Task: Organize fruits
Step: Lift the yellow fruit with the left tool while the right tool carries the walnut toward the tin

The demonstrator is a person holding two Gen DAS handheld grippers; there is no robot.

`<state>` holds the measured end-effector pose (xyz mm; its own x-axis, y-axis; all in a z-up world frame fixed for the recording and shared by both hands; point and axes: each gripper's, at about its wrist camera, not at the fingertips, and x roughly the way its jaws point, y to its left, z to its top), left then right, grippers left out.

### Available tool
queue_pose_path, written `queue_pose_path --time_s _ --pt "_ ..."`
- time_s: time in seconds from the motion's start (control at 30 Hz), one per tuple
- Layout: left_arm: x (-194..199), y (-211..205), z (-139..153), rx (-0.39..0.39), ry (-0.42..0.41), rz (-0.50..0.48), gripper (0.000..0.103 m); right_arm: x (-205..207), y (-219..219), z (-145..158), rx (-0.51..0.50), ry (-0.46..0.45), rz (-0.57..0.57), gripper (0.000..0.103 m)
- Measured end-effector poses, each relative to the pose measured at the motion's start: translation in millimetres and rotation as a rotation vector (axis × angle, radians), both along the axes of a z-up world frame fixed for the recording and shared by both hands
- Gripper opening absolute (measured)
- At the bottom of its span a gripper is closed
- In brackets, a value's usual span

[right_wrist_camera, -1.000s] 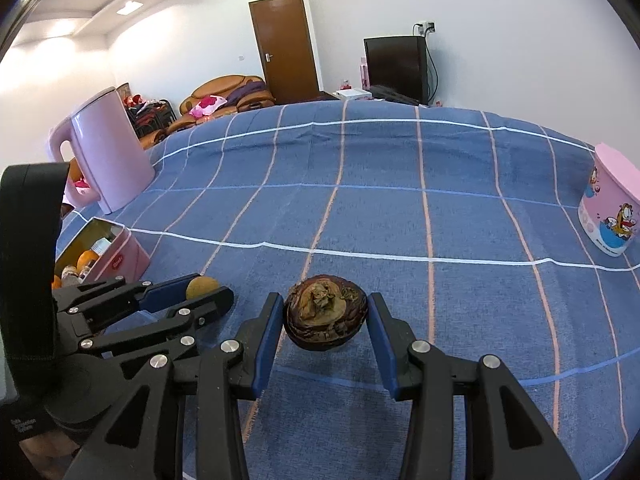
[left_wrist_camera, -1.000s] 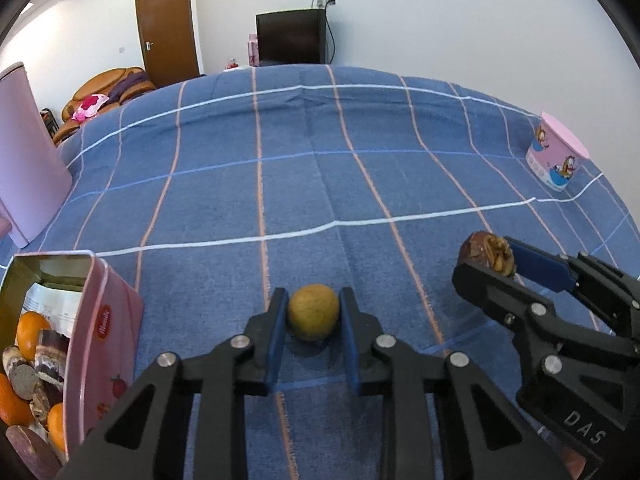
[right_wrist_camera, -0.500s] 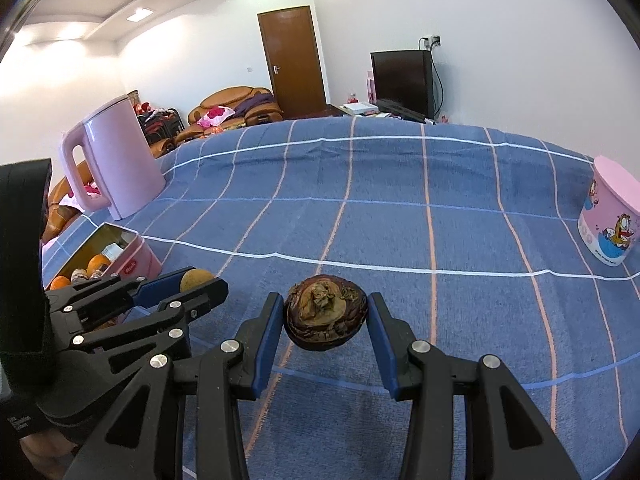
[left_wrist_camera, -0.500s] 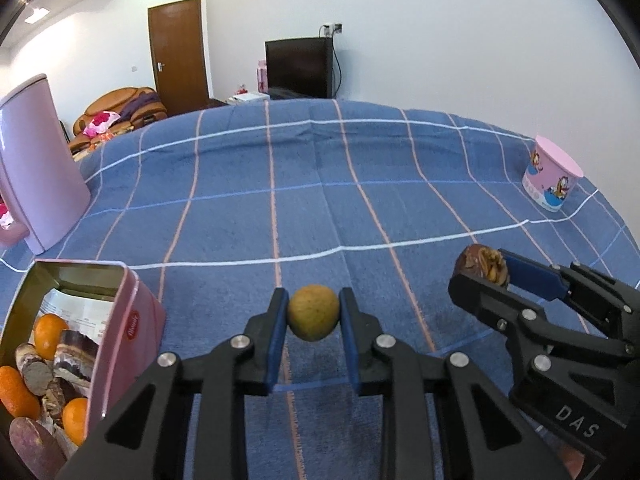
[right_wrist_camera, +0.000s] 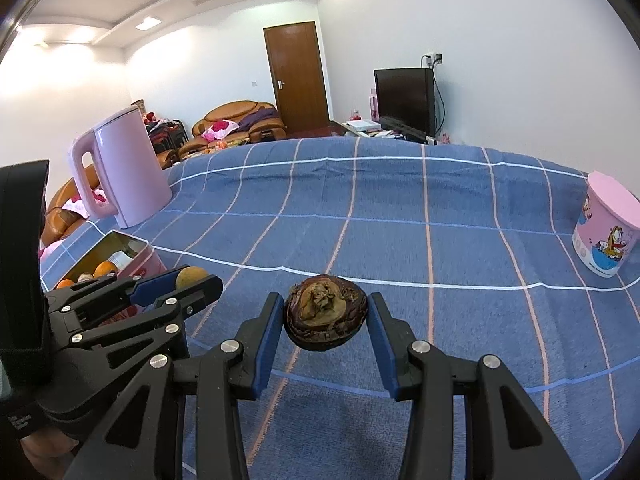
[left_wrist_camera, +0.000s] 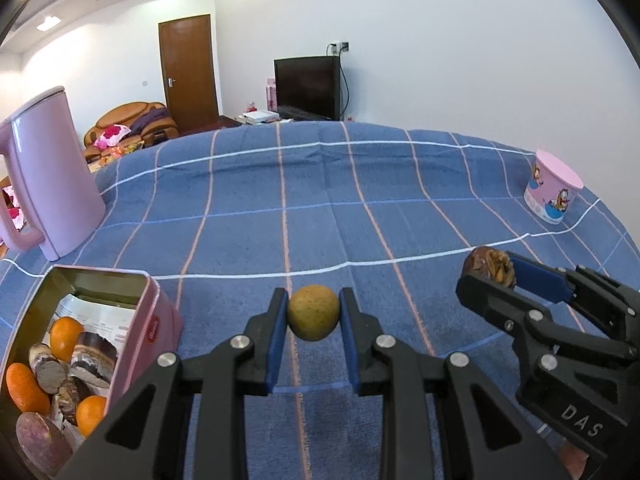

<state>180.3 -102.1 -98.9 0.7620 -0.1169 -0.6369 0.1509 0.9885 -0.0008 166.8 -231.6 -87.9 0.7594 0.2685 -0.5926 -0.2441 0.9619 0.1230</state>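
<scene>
The cloth (left_wrist_camera: 360,208) on the bench is blue, checked with white and pale orange lines. The kettle (left_wrist_camera: 48,184) is plain pink. The tin (left_wrist_camera: 148,340) beside the kettle is pink outside, gold inside, holding orange tangerines (left_wrist_camera: 64,332). The cup (right_wrist_camera: 604,232) is pink with a cartoon print. The gripped fruits are yellow-brown (left_wrist_camera: 313,317) and dark brown (right_wrist_camera: 325,312); the fingers' pads (left_wrist_camera: 276,340) are blue.

A pink kettle (left_wrist_camera: 48,176) and cartoon cup (left_wrist_camera: 554,188) flank the blue cloth (left_wrist_camera: 320,208).

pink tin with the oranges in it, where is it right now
The pink tin sits at the lower left of the left wrist view, on the blue checked cloth, just in front of the pink kettle and left of the left tongs holding a yellow-green fruit.
</scene>
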Motion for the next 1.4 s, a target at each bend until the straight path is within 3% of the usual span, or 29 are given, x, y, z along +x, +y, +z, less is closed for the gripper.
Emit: queue_pose_path --time_s 1.4 --pt "-23.8 5.1 14.5 0.013 -0.144 0.059 0.027 -23.6 4.0 13.0 -0.015 -0.161 -0.01 0.045"
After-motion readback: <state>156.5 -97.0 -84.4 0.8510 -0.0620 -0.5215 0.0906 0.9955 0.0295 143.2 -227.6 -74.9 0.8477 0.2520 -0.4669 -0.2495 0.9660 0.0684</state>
